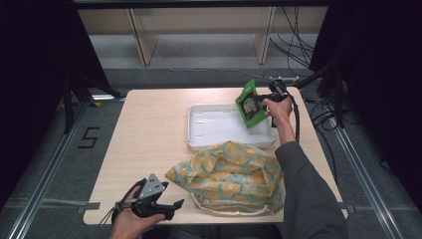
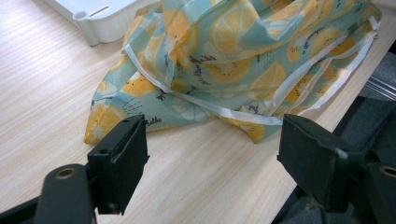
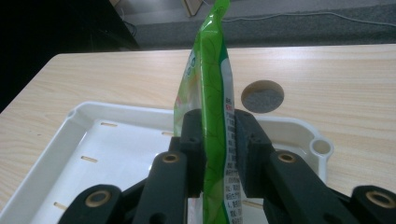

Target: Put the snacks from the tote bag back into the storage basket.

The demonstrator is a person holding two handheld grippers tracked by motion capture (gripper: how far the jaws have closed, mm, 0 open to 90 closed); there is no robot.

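Observation:
A green snack packet (image 1: 250, 104) hangs edge-on above the right end of the white tray (image 1: 209, 139), with my right gripper (image 1: 263, 100) shut on it. In the right gripper view the packet (image 3: 212, 88) stands upright, pinched between the two black jaws of that gripper (image 3: 215, 144), over the tray (image 3: 107, 154). My left gripper (image 1: 171, 208) rests open near the table's front edge, left of a lemon-print cloth bag (image 1: 229, 175). In the left gripper view the bag (image 2: 233, 60) lies crumpled just beyond the open gripper (image 2: 210, 154), apart from its fingertips.
The tray's corner (image 2: 100, 18) sits behind the bag. A round cable hole (image 3: 262, 96) opens in the tabletop beyond the tray. Bare wood stretches across the table's left half (image 1: 144, 129). Cables trail on the floor behind the table (image 1: 293, 47).

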